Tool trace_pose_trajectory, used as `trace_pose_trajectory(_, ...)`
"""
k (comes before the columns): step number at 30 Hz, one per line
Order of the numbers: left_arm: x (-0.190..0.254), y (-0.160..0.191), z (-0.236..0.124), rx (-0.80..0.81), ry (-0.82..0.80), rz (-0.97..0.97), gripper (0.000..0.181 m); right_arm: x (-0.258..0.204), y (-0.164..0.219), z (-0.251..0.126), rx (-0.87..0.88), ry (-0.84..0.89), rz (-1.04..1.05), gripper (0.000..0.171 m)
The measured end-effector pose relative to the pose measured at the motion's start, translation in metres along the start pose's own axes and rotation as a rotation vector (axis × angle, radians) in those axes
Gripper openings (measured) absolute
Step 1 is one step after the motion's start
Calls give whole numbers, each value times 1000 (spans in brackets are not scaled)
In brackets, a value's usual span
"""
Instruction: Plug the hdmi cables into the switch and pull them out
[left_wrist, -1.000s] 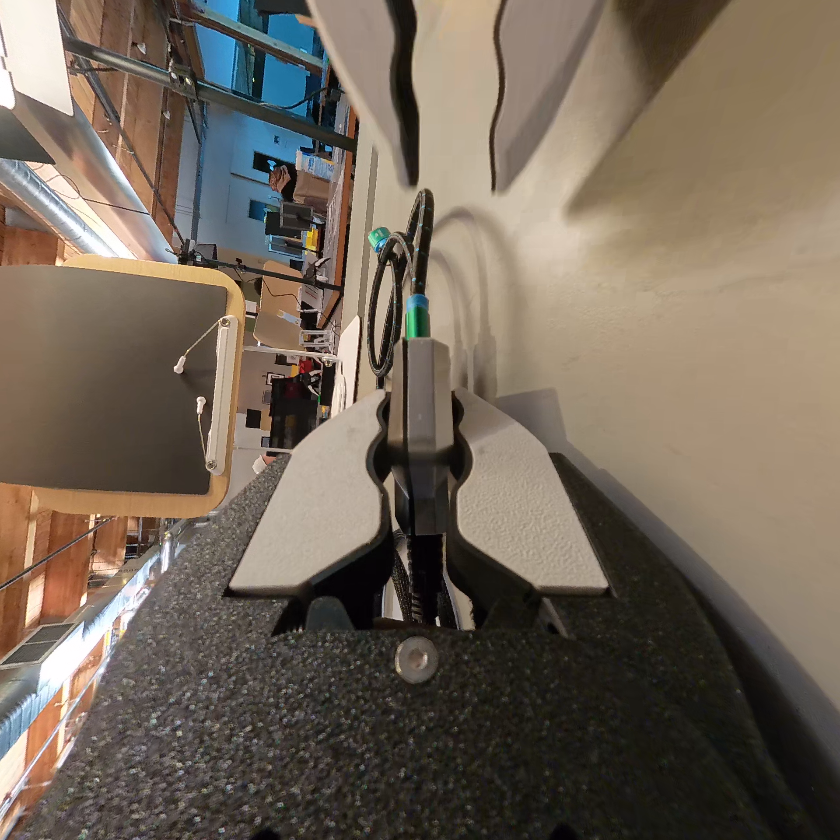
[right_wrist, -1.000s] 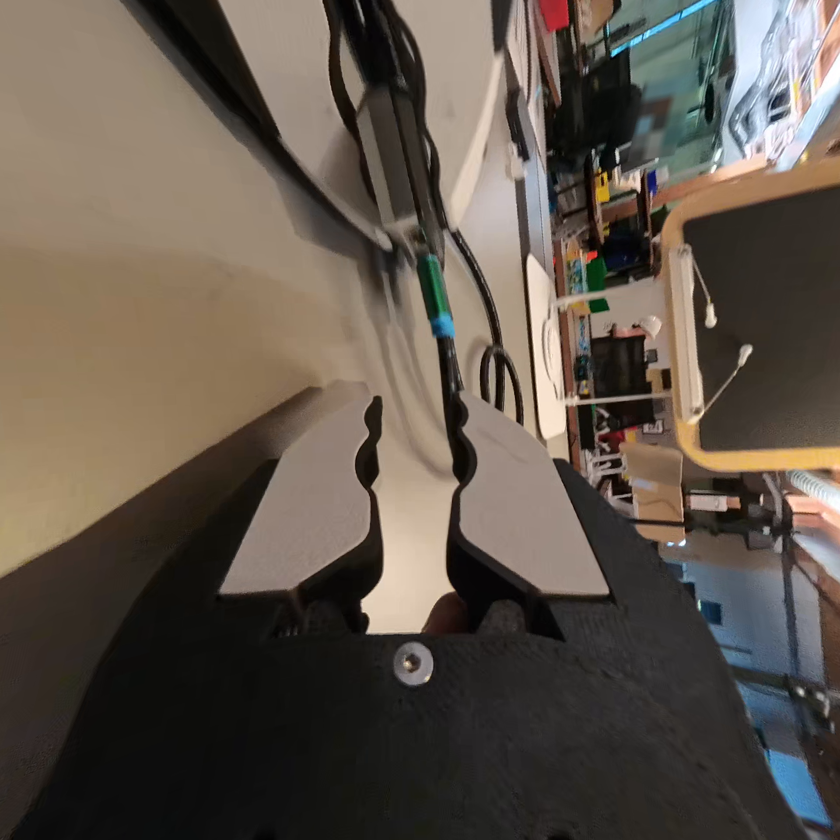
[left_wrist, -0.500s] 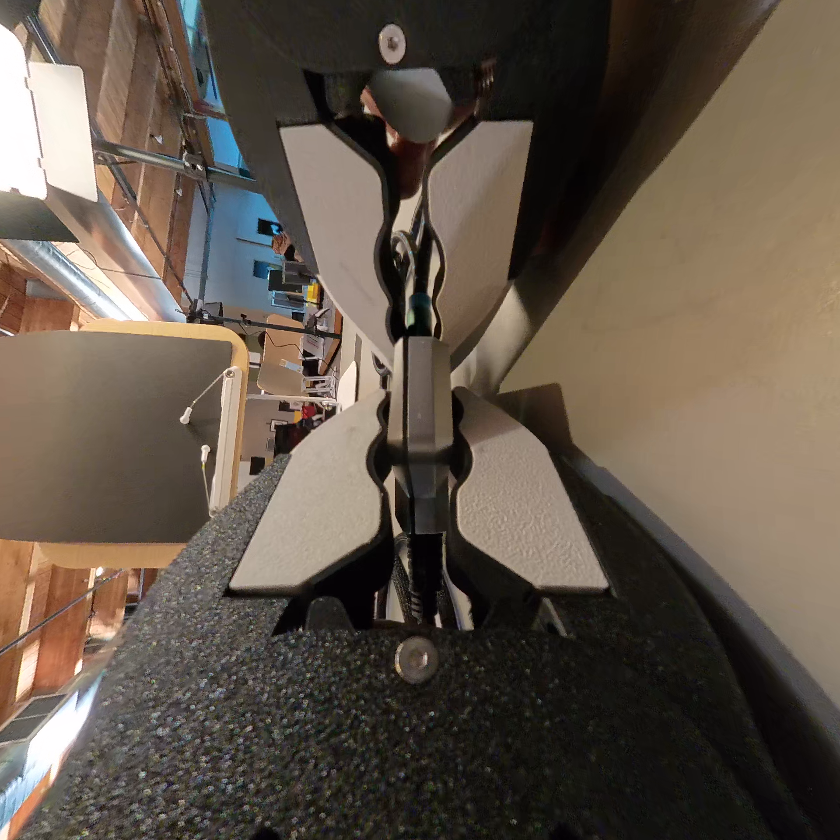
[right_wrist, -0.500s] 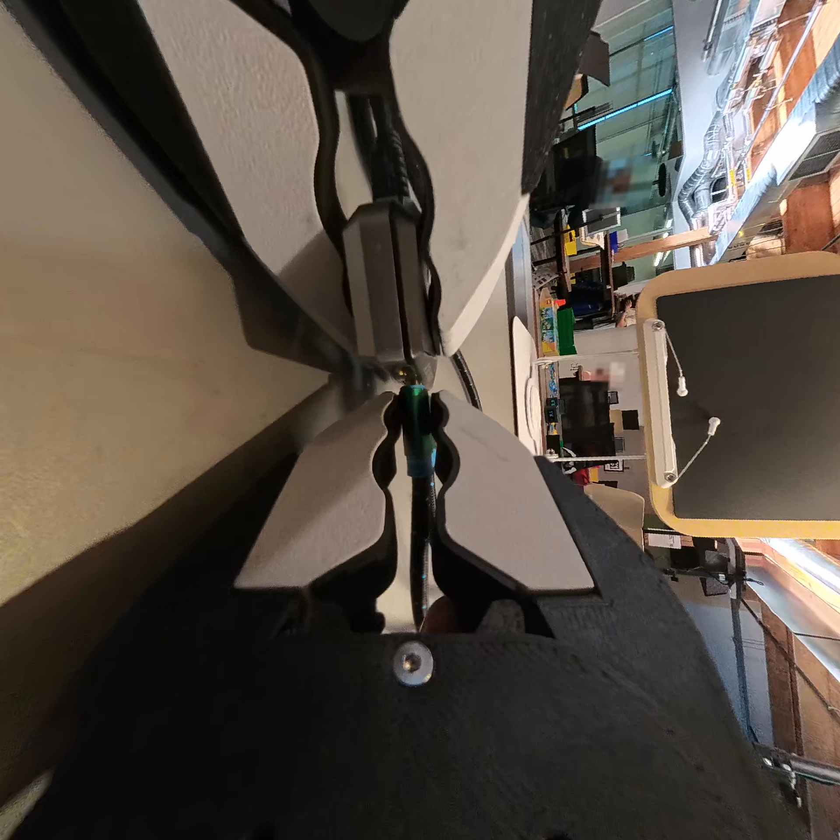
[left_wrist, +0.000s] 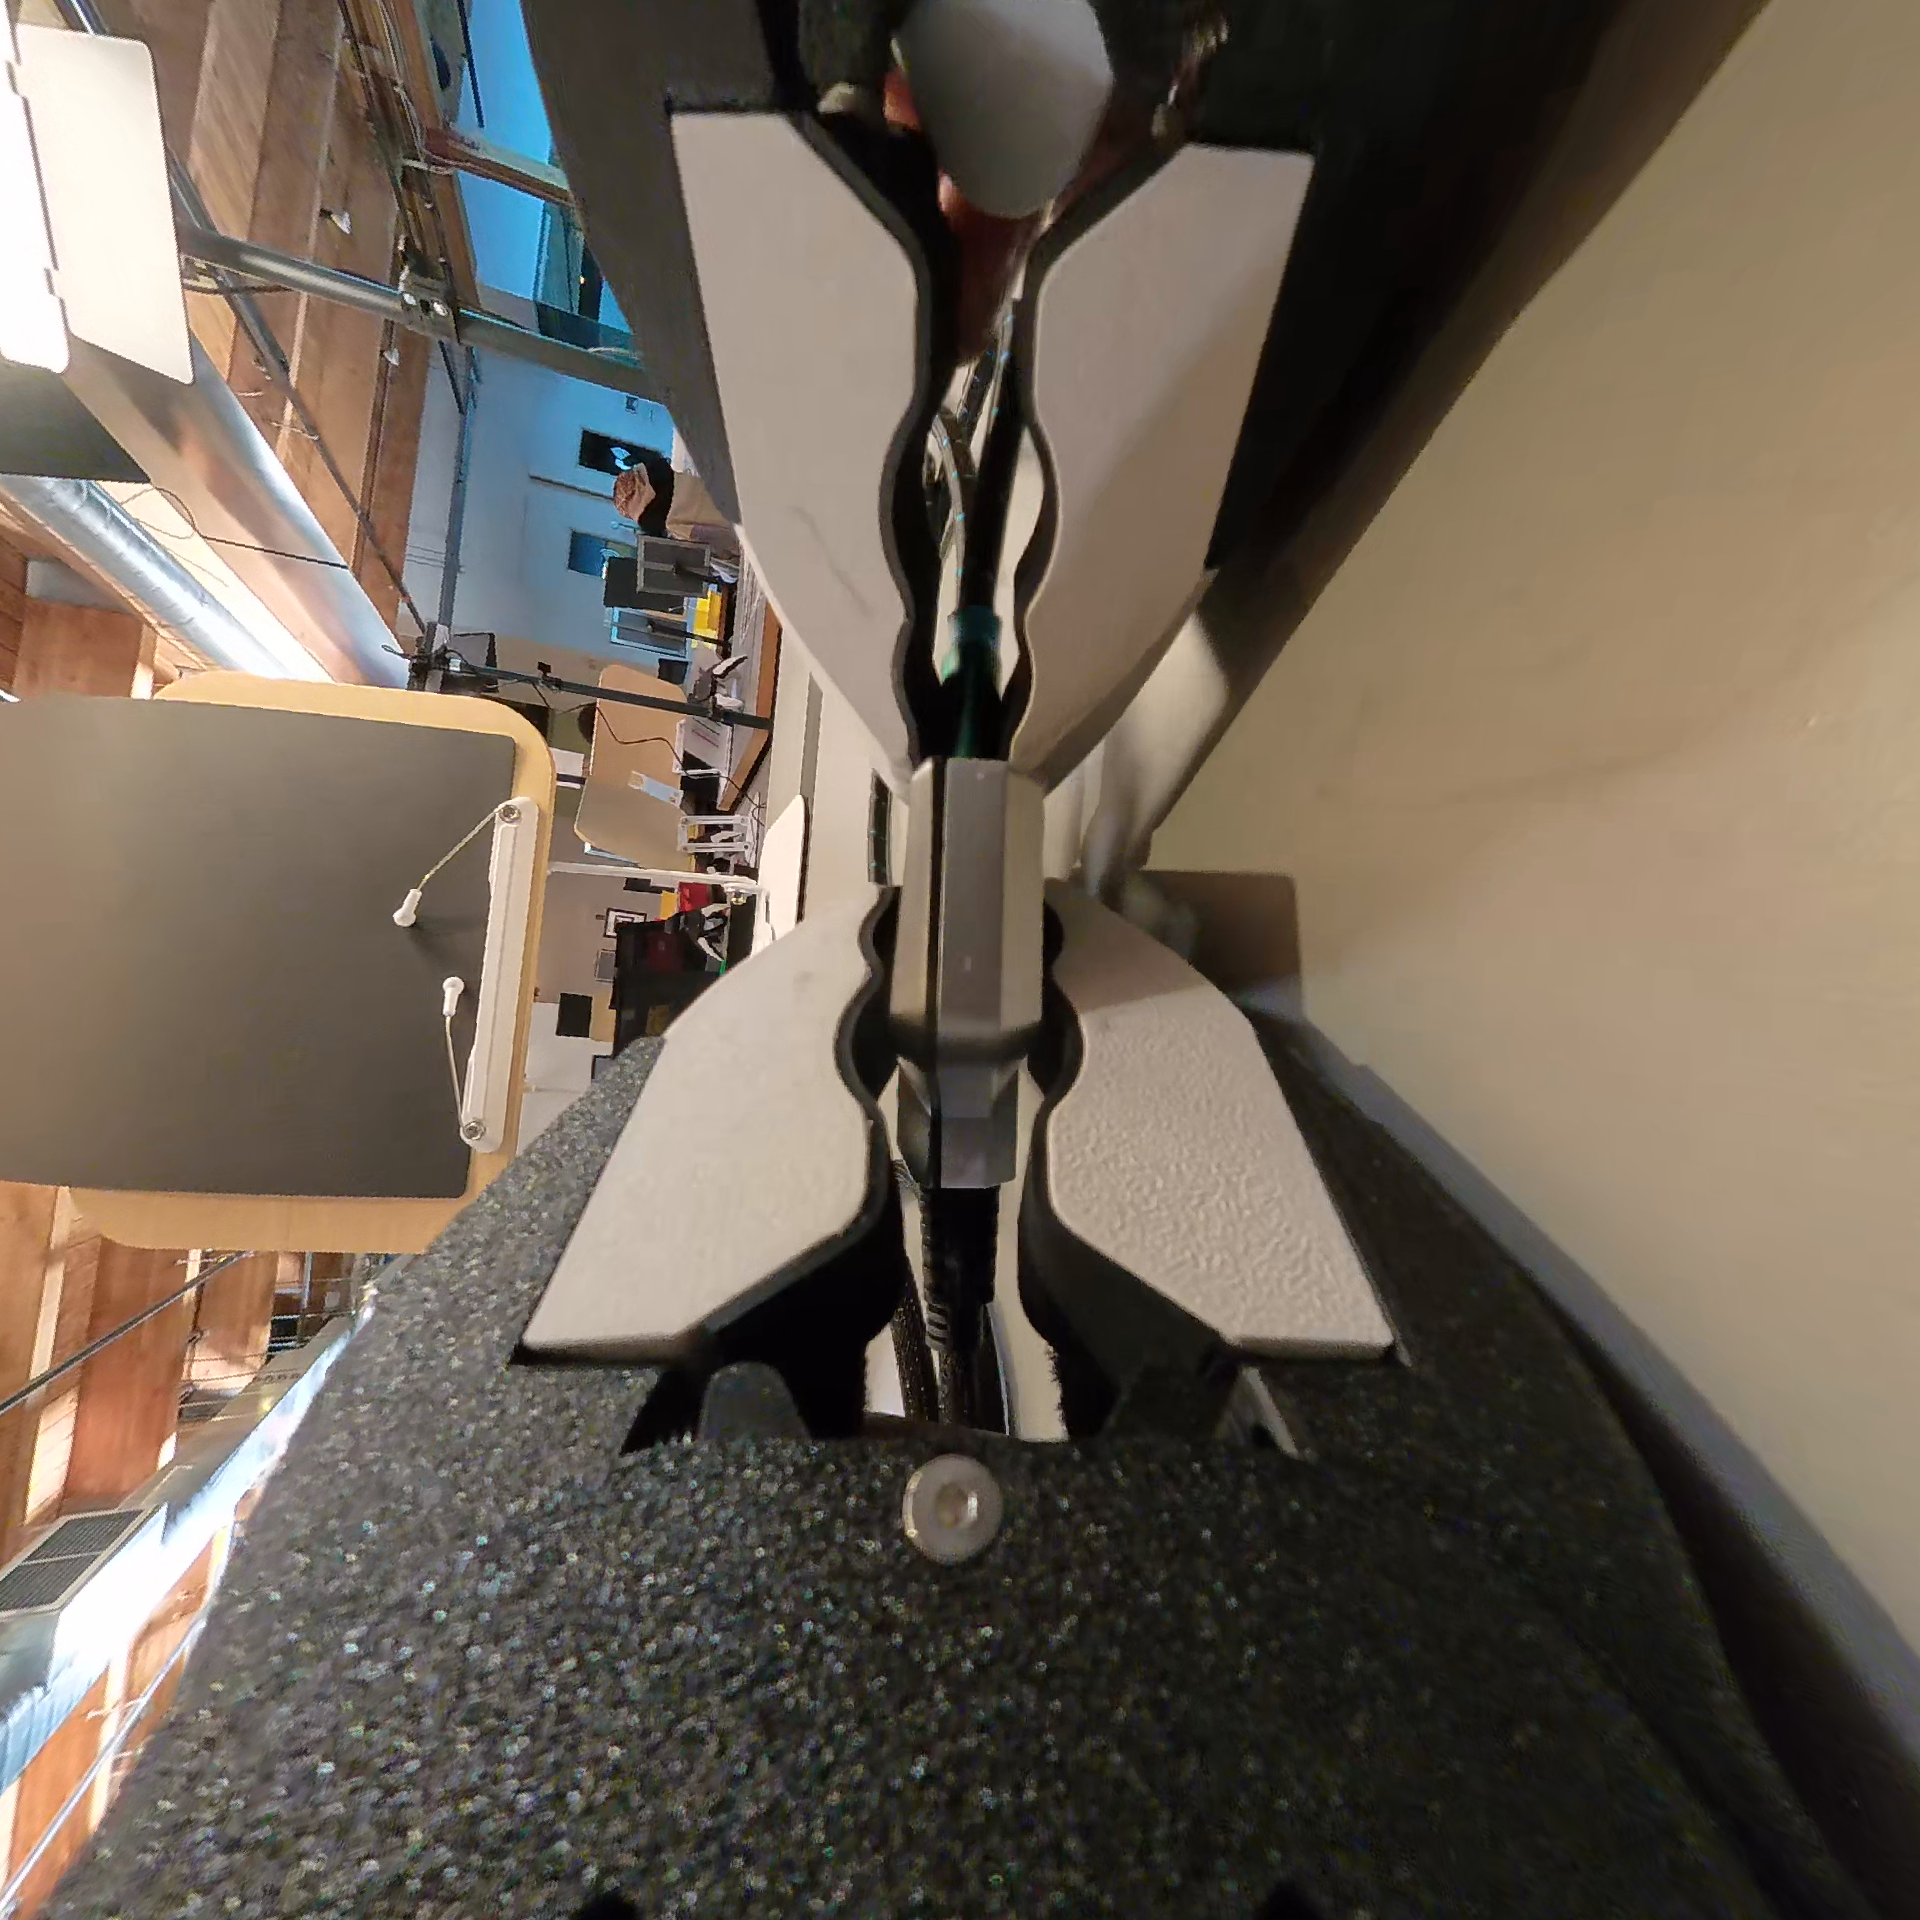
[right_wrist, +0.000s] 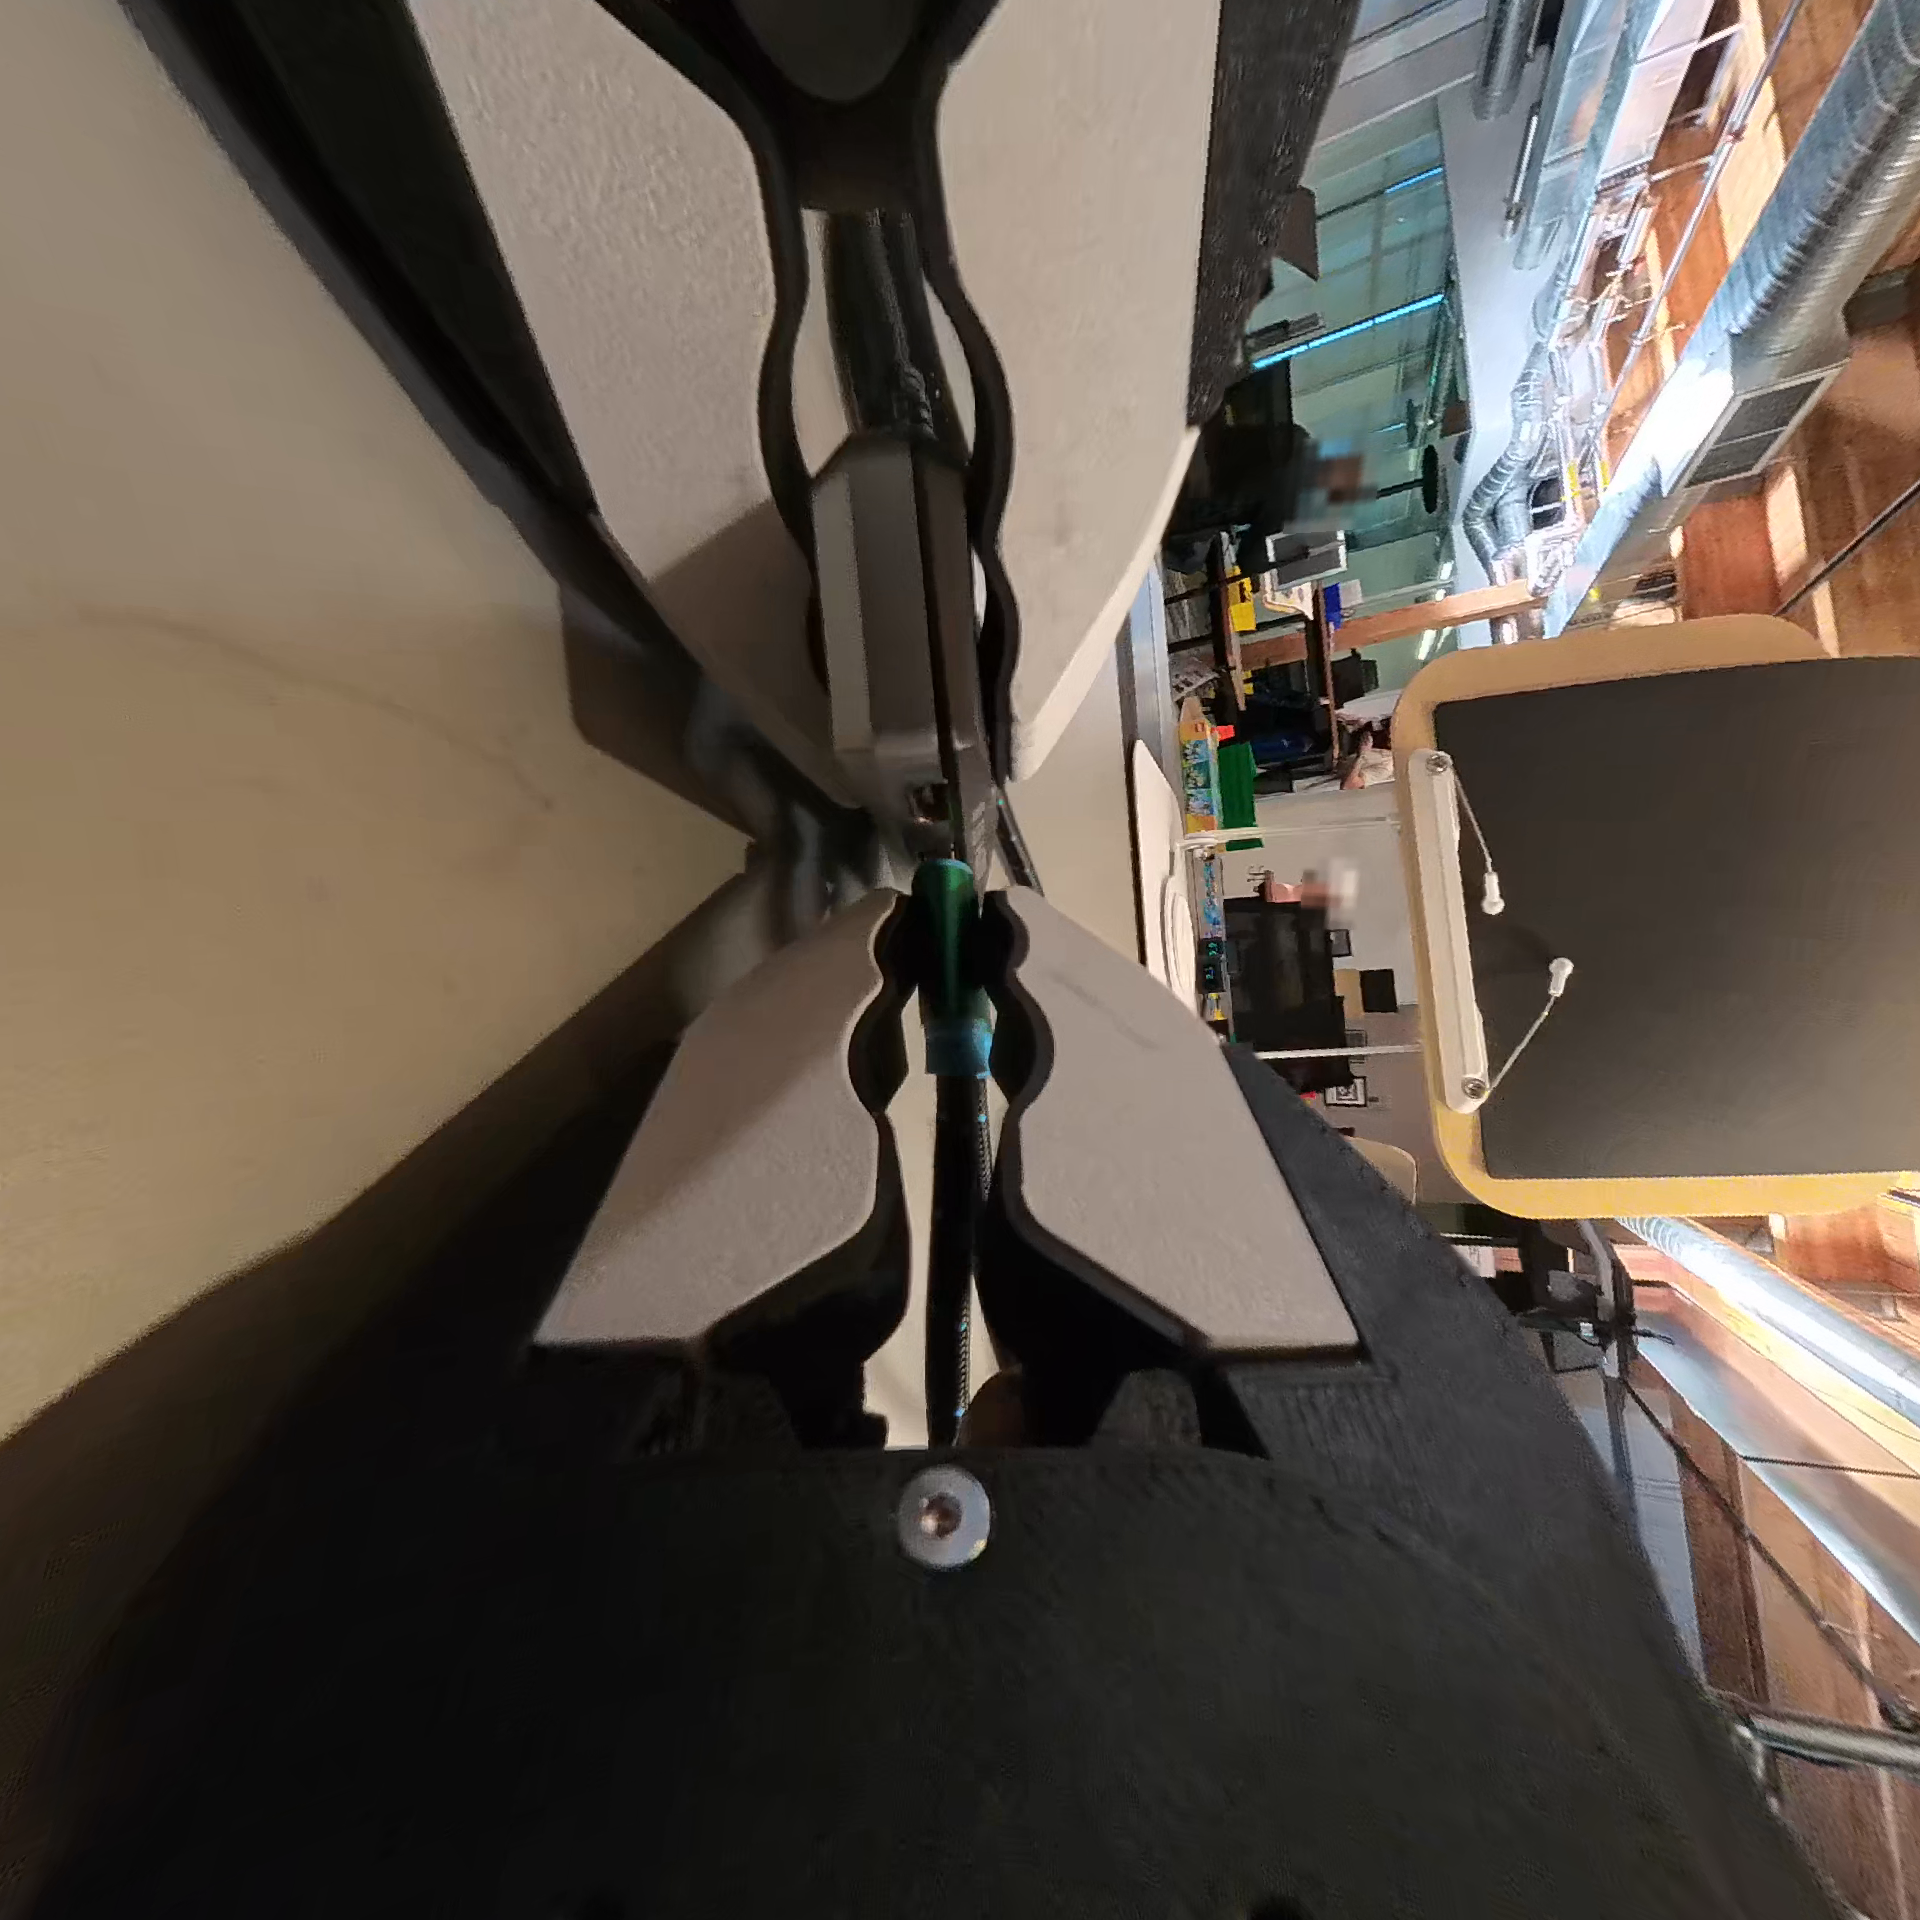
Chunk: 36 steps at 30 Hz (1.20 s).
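My left gripper (left_wrist: 966, 914) is shut on the grey metal switch (left_wrist: 971, 914) and holds it beside the pale wooden table (left_wrist: 1558, 727). A black braided cable (left_wrist: 951, 1288) leaves the switch's rear between my fingers. My right gripper (right_wrist: 940, 914) faces it head-on, shut on the green HDMI plug (right_wrist: 943, 935) with its blue band and black cable (right_wrist: 951, 1247). The plug meets the switch's (right_wrist: 883, 623) port end; how deep it sits is unclear. The right gripper's fingers (left_wrist: 810, 416) show at the top of the left wrist view, around the plug (left_wrist: 971, 665).
The table surface (right_wrist: 260, 831) lies close along one side of both grippers. A black board in a light wooden frame (left_wrist: 239, 935) stands on the other side, also in the right wrist view (right_wrist: 1662, 935). Beyond is a workshop with desks, shelves and ducts.
My right gripper, open and away from the switch a second ago, has moved in and shut on the green plug. The left gripper still holds the switch.
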<state>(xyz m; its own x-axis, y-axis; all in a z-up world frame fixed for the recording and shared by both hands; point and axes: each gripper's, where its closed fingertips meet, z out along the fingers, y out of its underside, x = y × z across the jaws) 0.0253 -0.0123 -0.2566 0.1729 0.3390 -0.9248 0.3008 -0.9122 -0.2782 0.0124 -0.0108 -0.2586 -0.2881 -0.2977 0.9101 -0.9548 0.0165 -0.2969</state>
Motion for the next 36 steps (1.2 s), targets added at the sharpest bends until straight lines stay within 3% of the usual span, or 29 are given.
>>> trace_pose_trajectory(14, 4, -9, -6, 44, 15, 1, 25, -3, -4, -15, 69, -11, 35, 12)
trace_pose_trajectory(17, -8, 31, -7, -94, -14, -76, 23, 19, 37, -24, -30, 62, 150, 12)
trace_pose_trajectory(20, -8, 33, -8, -106, -26, -52, 23, 17, 43, -31, -36, 67, 106, 12)
trace_pose_trajectory(28, -11, 23, -14, -11, -21, -76, 22, 13, 55, -37, -88, 53, 118, 12)
trace_pose_trajectory(36, -50, 23, -32, 127, -137, -311, 22, 29, 92, -49, -205, 132, 160, 12)
